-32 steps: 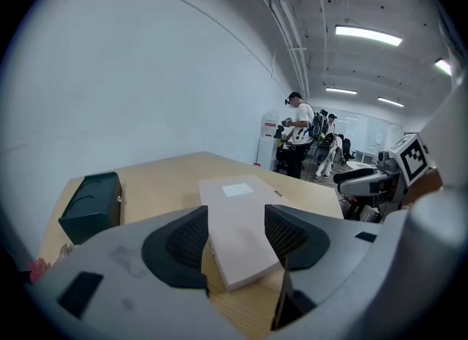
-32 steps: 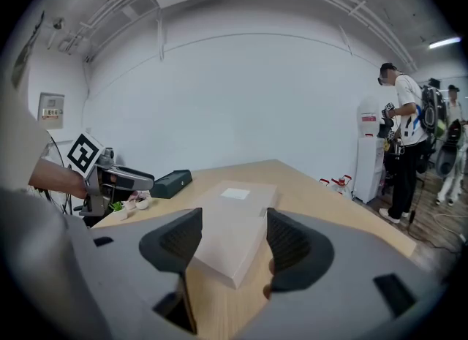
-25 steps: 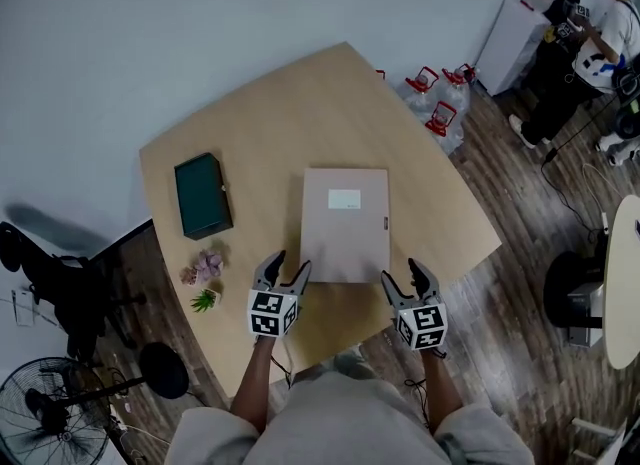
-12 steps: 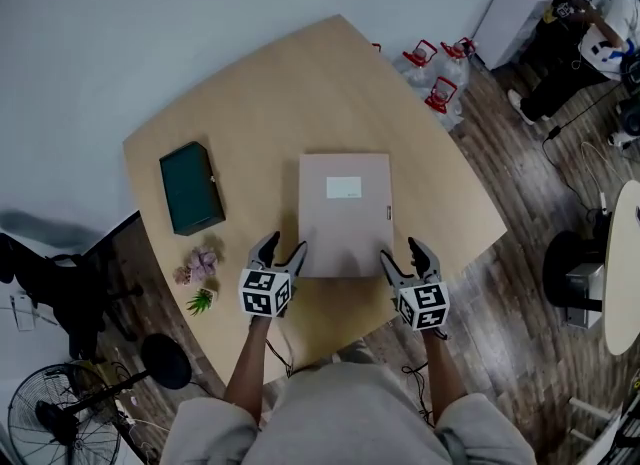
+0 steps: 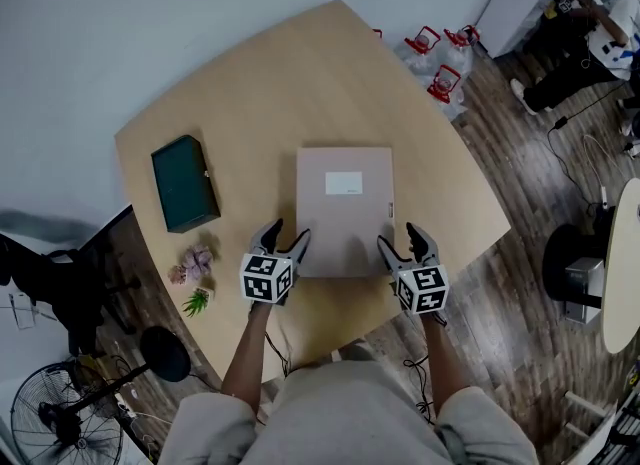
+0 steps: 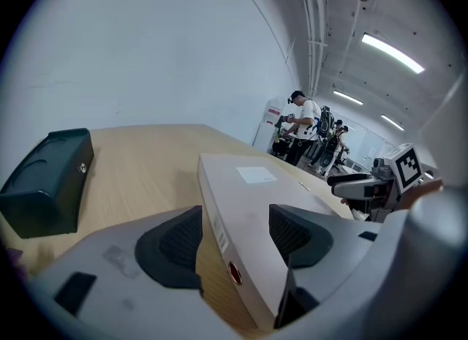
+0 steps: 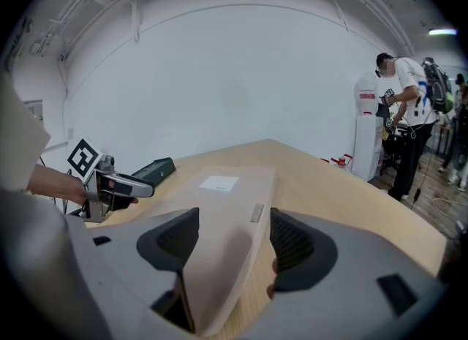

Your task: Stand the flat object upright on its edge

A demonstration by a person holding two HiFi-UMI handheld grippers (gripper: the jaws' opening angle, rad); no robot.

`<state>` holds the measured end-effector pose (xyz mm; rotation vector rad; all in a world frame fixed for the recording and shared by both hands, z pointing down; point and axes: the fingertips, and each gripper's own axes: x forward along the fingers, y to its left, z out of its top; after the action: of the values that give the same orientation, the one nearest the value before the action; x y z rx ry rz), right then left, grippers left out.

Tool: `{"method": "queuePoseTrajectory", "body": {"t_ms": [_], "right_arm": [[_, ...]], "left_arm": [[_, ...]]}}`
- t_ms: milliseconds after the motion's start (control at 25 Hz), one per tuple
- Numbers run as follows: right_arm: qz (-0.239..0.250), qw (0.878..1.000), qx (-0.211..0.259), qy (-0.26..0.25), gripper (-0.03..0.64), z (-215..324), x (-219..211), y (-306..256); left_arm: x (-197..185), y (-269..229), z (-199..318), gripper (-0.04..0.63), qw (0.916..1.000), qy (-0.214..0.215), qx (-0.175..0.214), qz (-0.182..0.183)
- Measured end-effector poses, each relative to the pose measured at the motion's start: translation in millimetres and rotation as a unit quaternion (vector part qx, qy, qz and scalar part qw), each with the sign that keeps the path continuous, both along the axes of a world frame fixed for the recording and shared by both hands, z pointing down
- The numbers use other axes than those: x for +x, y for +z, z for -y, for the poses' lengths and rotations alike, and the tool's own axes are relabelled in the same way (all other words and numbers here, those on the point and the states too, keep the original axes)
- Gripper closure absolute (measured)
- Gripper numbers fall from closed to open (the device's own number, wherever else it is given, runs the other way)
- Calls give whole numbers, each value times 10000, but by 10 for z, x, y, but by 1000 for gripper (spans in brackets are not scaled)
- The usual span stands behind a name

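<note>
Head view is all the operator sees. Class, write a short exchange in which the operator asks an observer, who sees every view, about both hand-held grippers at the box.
Operator: Is the left hand-held gripper gripping the box yet?
Observer: No. Its own view shows the box's near left corner between jaws that are apart and have just been opening, with no pad pressing.
Operator: And the right hand-held gripper?
Observer: Its view shows the near right corner between open jaws, not clamped.
Operator: Is there anything on the box's left side wall?
Observer: A small red-rimmed hole close to the near corner.
</note>
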<state>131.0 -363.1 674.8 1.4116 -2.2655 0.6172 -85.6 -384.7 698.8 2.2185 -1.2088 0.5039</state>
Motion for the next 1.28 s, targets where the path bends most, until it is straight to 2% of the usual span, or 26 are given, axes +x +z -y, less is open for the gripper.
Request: {"method": "queuePoseTrajectory", "body": {"t_ms": [1040, 1280], "right_arm": [[556, 9956, -759, 50, 296, 545, -22, 416], [687, 9934, -921, 64, 293, 648, -47, 476]], "left_arm": [[197, 219, 471, 318, 9988, 215, -382, -231], [196, 287, 513, 316, 9978, 127, -548, -357]]}}
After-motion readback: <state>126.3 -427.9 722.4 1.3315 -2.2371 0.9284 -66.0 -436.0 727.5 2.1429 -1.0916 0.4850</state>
